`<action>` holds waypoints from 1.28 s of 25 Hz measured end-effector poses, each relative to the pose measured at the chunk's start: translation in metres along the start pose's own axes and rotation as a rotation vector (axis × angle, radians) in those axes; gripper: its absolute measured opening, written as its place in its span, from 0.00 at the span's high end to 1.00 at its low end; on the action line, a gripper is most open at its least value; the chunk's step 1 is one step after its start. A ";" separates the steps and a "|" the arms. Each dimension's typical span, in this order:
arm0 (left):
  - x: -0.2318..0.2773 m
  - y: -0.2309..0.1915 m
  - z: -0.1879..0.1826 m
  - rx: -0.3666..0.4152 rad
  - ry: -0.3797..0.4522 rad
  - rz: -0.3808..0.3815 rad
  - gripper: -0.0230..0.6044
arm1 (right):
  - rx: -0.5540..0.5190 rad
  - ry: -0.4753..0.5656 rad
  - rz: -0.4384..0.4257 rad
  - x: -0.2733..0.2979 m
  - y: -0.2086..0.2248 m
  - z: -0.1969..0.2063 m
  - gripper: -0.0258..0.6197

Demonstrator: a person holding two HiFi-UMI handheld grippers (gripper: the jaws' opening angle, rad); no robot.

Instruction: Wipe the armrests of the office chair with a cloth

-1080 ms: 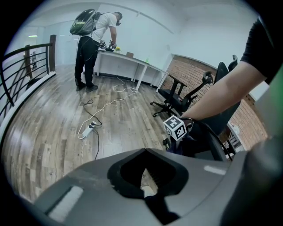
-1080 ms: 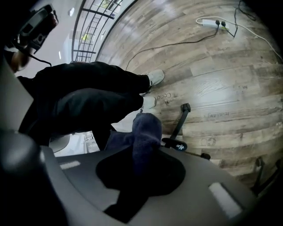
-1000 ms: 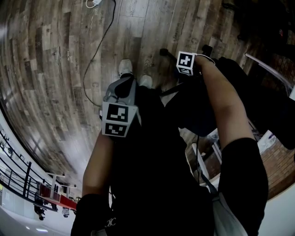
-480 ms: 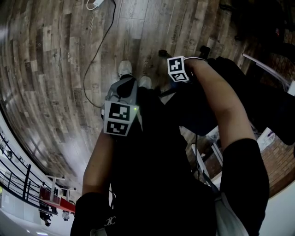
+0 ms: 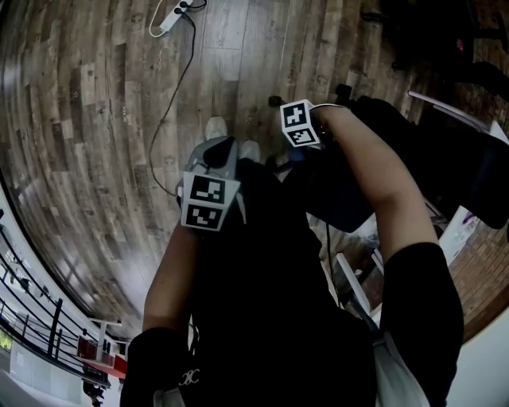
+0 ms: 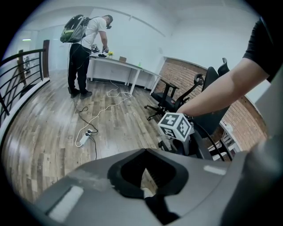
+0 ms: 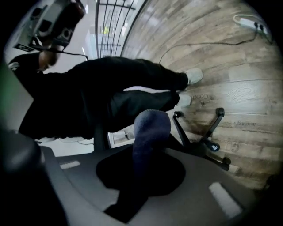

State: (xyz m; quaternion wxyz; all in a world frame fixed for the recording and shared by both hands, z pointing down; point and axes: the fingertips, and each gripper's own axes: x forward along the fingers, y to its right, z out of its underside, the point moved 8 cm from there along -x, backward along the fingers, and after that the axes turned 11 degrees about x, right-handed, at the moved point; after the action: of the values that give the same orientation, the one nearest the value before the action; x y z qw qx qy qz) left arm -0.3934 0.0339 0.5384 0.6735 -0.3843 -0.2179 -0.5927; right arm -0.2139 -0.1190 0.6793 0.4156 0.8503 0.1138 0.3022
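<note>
A dark blue cloth [image 7: 151, 128] stands up from between the jaws of my right gripper [image 7: 140, 176], which is shut on it. In the head view that gripper's marker cube [image 5: 296, 123] is pressed against the near edge of the black office chair [image 5: 413, 151]; I cannot make out the armrest in the dark mass there. The chair's star base and casters [image 7: 208, 141] show beyond the cloth. My left gripper [image 6: 146, 192] hangs in front of my body with its jaws shut on nothing, apart from the chair.
My shoes [image 5: 216, 127] stand on the wooden floor beside the chair base. A white power strip with its cable [image 5: 171, 17] lies on the floor ahead. Another person [image 6: 86, 48] works at a white desk [image 6: 124, 66] across the room; more black chairs [image 6: 170, 95] stand near a brick wall.
My right gripper with the cloth has slid left and toward me along the chair's edge. The left gripper has stayed about where it was.
</note>
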 end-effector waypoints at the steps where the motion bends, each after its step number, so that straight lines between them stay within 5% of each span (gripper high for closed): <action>1: -0.002 0.000 -0.002 0.006 0.000 0.002 0.96 | 0.012 0.075 -0.006 -0.009 -0.004 0.002 0.85; 8: -0.006 0.006 -0.027 0.114 0.001 0.057 0.96 | 0.056 0.721 0.113 -0.063 -0.041 0.038 0.85; 11: 0.000 0.014 -0.043 0.178 0.000 0.100 0.96 | 0.088 0.944 0.258 -0.073 -0.064 0.068 0.85; 18: 0.026 0.053 -0.085 0.377 -0.004 0.244 0.96 | 0.347 1.386 0.508 -0.041 -0.122 0.146 0.85; 24: 0.050 0.113 -0.105 0.500 -0.018 0.316 0.96 | 0.546 1.482 0.647 0.051 -0.164 0.205 0.85; 32: 0.064 0.186 -0.102 0.681 -0.075 0.320 0.96 | 0.577 1.279 0.785 0.161 -0.163 0.185 0.85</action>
State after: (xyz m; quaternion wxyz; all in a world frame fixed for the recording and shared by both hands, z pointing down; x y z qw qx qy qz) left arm -0.2174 -0.0851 0.4759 0.8384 -0.1890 -0.3640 -0.3591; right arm 0.0353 -0.0626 0.5328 -0.1026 0.5644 0.0960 0.8134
